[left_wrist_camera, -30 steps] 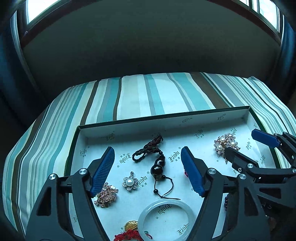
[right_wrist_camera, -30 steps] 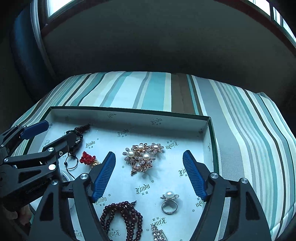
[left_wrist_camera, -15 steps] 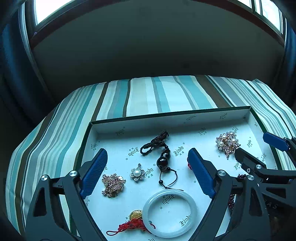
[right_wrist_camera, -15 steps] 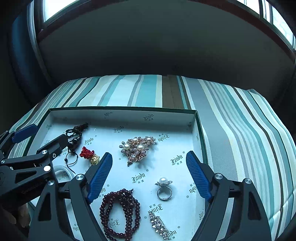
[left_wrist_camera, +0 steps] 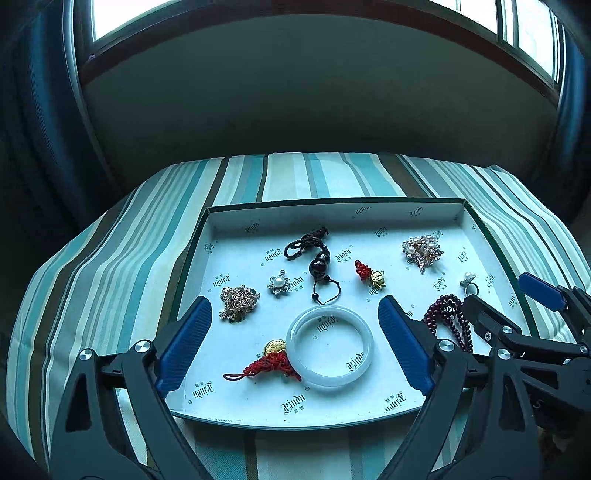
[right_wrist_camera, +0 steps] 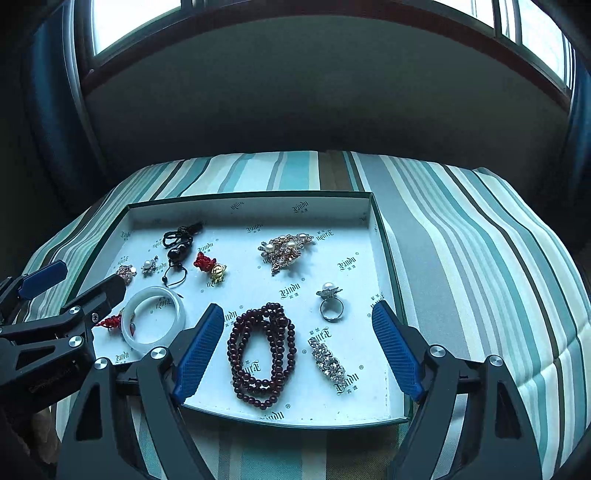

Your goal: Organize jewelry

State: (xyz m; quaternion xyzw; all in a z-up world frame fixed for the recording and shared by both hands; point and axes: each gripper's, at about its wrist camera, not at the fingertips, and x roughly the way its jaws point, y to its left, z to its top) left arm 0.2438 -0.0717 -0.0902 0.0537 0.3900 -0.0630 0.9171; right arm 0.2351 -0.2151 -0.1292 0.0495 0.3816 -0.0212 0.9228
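Observation:
A shallow white tray with a green rim [left_wrist_camera: 332,201] [right_wrist_camera: 255,195] holds spread-out jewelry. In the left wrist view lie a white jade bangle [left_wrist_camera: 360,363], a red knot charm [left_wrist_camera: 267,367], a black bead pendant [left_wrist_camera: 318,264], a pearl flower [left_wrist_camera: 279,283], a gold brooch [left_wrist_camera: 238,302] and a red-gold charm [left_wrist_camera: 371,275]. In the right wrist view lie a dark red bead bracelet [right_wrist_camera: 263,350], a pearl ring [right_wrist_camera: 330,302], a crystal clip [right_wrist_camera: 328,362] and a pearl brooch [right_wrist_camera: 286,248]. My left gripper [left_wrist_camera: 295,345] and right gripper [right_wrist_camera: 297,349] are open, empty, above the tray's near edge.
The tray rests on a striped teal and white cushion [right_wrist_camera: 480,258]. A dark wall and windows [left_wrist_camera: 122,14] stand behind. The right gripper shows at the right of the left wrist view [left_wrist_camera: 506,299]; the left gripper shows at the left of the right wrist view [right_wrist_camera: 79,282].
Both grippers have pulled back and up from the tray, so more of the tray and jewelry shows. Both stay open and empty. The jewelry has not moved.

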